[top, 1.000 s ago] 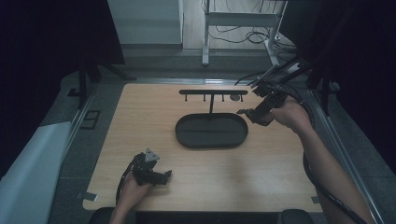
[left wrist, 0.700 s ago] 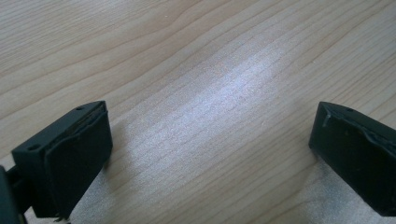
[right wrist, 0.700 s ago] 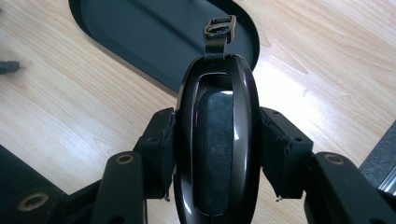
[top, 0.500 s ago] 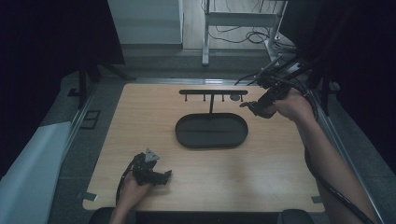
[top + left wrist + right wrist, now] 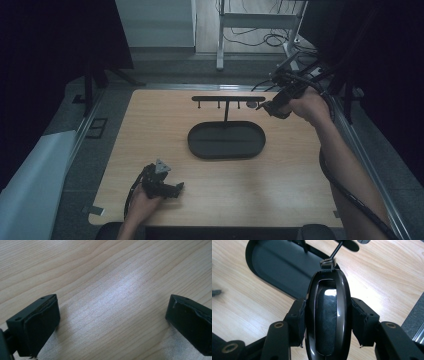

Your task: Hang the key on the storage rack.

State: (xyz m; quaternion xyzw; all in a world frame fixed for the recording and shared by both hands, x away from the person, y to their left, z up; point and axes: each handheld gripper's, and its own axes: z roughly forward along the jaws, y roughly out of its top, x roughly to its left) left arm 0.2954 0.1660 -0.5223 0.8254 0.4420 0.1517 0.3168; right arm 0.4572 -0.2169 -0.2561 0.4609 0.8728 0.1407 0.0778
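Note:
My right gripper [image 5: 268,106] is shut on a glossy black oval key fob [image 5: 328,315], which stands upright between its jaws. The fob's small metal loop [image 5: 327,263] points at a thin hook [image 5: 336,249] under the right end of the rack's bar [image 5: 227,98]. The black rack rises on a post from an oval black tray [image 5: 226,141] in the middle of the wooden table. Near the front left edge my left gripper [image 5: 172,189] rests low over the table. Its jaws stand wide open [image 5: 112,317] with bare wood between the pads [image 5: 41,322].
A small dark round object [image 5: 251,104] lies on the table below the bar's right end. A metal rail [image 5: 360,150] runs along the table's right edge. White sheeting [image 5: 30,175] lies off the left side.
My right gripper has carried the key fob a little left and farther from me, closer to the right end of the rack's bar. The left gripper has stayed put.

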